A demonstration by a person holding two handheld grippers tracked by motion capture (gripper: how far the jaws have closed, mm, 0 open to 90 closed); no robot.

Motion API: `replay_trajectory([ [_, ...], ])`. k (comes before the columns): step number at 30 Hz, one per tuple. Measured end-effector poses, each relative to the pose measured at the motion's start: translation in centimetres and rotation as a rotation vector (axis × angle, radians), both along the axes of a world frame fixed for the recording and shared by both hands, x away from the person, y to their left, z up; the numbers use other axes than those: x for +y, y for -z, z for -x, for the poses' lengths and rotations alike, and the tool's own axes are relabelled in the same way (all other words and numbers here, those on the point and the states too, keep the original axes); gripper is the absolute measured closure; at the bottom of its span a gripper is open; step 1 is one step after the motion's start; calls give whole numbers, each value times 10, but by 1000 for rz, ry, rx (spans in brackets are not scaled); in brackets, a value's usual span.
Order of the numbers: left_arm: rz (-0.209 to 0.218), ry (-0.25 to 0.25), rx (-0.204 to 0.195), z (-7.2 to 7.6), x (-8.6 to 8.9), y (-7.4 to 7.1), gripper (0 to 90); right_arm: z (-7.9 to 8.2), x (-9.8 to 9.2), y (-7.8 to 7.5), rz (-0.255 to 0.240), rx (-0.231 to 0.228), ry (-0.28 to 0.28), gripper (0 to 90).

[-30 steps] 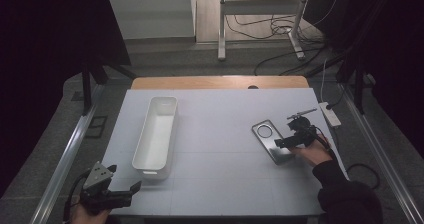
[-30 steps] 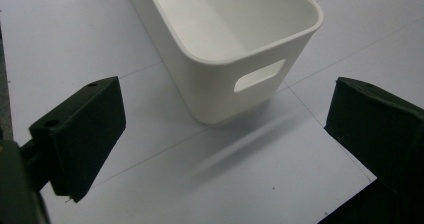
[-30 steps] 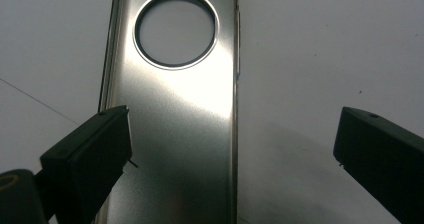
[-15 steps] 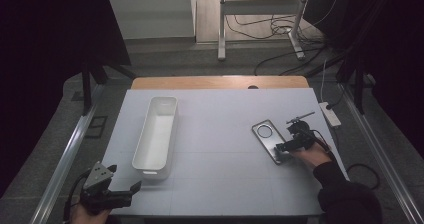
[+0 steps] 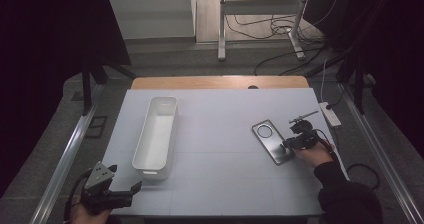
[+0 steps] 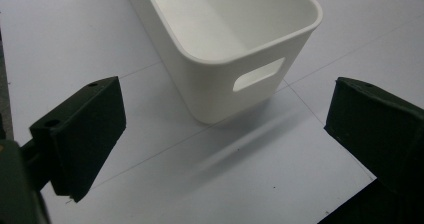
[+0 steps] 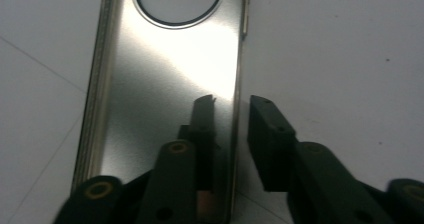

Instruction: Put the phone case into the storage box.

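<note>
Tongs in my right hand (image 7: 232, 134) pinch the long edge of the metal plate (image 7: 165, 79); my left tongs (image 6: 220, 134) stand wide apart before the white bin (image 6: 225, 39).

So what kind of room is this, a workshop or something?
Probably a lab set up for recording, not a workshop: a framed white table, loose cables on the floor, and a handheld gripper in each hand.
</note>
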State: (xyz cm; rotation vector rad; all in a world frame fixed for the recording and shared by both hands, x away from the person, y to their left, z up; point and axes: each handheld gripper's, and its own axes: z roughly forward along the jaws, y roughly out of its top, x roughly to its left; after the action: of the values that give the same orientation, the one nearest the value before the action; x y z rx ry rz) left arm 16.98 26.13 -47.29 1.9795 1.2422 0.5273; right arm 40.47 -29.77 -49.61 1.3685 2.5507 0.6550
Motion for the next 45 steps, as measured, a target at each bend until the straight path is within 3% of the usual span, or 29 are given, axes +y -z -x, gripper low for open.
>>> replay_trajectory([
  [3, 4, 19, 3, 0, 0, 0, 42, 1, 2, -1, 47, -22, -13, 866],
  [6, 13, 26, 1, 0, 1, 0, 42, 0, 0, -1, 27, -8, -7, 877],
  [13, 55, 43, 10, -1, 4, -1, 52, 1, 1, -2, 39, -12, 2, 883],
  [18, 43, 50, 6, -1, 3, -1, 48, 2, 0, -3, 32, -16, 7, 884],
  [24, 67, 61, 13, -4, -1, -4, 21, 6, -2, -9, 13, -39, 26, 885],
  [31, 156, 117, -13, -7, -9, -14, 13, 12, -5, -18, -36, -73, 39, 884],
  [36, 151, 146, -32, -10, -17, -16, 11, 16, -6, -23, -56, -95, 50, 884],
  [45, 189, 209, -48, -19, -40, -18, 4, 24, -8, -34, -97, -145, 57, 884],
])
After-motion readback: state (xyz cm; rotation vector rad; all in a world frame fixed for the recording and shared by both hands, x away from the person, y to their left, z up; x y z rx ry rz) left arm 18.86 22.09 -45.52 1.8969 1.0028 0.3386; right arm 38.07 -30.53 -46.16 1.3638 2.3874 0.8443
